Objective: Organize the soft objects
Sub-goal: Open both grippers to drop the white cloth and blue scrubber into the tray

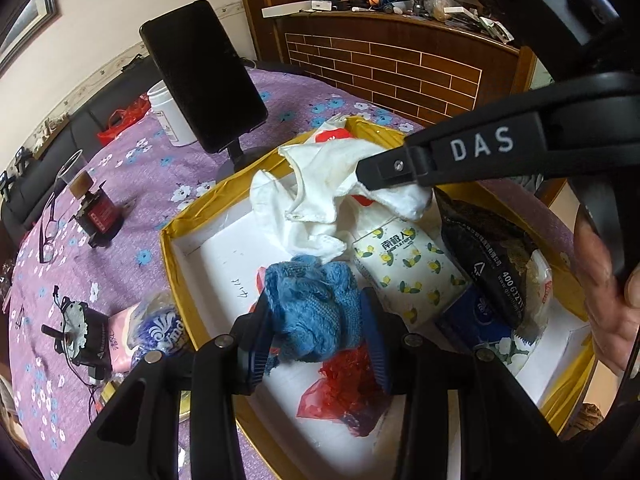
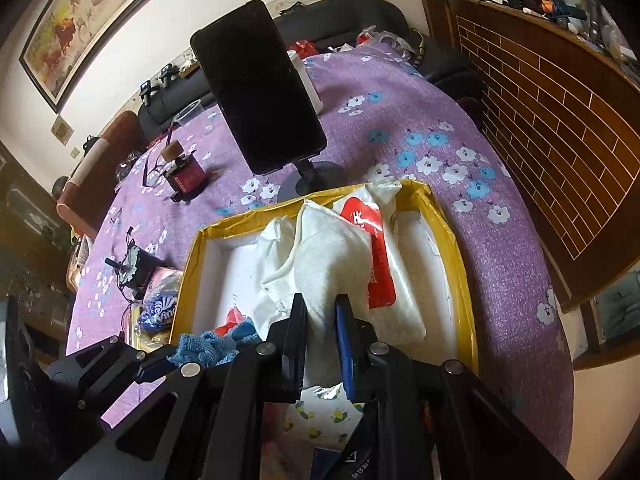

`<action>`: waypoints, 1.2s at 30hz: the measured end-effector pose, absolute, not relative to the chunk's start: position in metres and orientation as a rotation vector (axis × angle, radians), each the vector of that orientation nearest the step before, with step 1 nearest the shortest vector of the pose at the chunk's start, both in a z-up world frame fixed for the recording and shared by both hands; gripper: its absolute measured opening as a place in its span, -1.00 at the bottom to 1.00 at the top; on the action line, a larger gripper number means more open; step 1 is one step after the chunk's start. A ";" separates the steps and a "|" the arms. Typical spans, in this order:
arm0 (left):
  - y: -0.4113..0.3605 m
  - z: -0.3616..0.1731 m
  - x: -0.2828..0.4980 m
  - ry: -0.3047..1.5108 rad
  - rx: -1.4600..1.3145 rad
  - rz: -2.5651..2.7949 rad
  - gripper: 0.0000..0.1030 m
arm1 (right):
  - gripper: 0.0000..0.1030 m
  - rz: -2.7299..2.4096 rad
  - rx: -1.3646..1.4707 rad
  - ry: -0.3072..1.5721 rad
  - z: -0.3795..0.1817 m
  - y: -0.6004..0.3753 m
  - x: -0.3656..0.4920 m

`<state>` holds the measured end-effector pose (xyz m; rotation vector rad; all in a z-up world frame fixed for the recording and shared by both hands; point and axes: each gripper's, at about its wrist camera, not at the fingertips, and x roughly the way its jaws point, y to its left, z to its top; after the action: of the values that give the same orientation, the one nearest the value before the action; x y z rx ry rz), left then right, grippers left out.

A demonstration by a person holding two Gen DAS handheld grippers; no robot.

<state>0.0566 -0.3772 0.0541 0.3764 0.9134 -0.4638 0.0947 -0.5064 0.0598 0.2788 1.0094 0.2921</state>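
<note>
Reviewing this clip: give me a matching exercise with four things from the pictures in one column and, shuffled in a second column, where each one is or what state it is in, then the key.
Things
1. blue cloth
2. white cloth
3. phone
4. red bag

Places or states
A. lying on the floor of the box
B. pinched in the right gripper
C. upright on a stand, outside the box
D. pinched in the left gripper

Pairs: 1-D, 2-B, 3-C, 4-A
</note>
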 end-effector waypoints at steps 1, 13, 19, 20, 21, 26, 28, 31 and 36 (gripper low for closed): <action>-0.377 0.054 0.057 0.913 0.375 -0.466 -0.19 | -0.68 0.291 0.274 1.010 0.060 -0.506 0.094; -0.378 0.059 0.054 0.900 0.373 -0.479 0.16 | -0.58 0.275 0.271 1.019 0.063 -0.505 0.089; -0.378 0.064 0.048 0.887 0.373 -0.483 0.22 | -0.40 0.265 0.286 1.010 0.068 -0.507 0.081; -0.377 0.066 0.047 0.885 0.371 -0.483 0.22 | -0.38 0.262 0.288 1.005 0.070 -0.508 0.079; -0.377 0.067 0.046 0.883 0.370 -0.483 0.23 | -0.31 0.259 0.293 1.000 0.071 -0.508 0.077; -0.373 0.076 0.038 0.865 0.361 -0.486 0.23 | -0.09 0.240 0.306 0.980 0.078 -0.511 0.067; -0.372 0.079 0.034 0.858 0.360 -0.487 0.24 | -0.05 0.233 0.303 0.970 0.082 -0.511 0.062; -0.367 0.082 0.029 0.847 0.361 -0.486 0.24 | -0.05 0.225 0.303 0.953 0.090 -0.508 0.056; -0.355 0.087 0.021 0.839 0.354 -0.473 0.24 | -0.01 0.229 0.296 0.913 0.105 -0.499 0.045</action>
<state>0.0212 -0.3550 0.0873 0.3541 0.8385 -0.4733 0.0455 -0.4988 0.1051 0.2961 0.9133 0.2290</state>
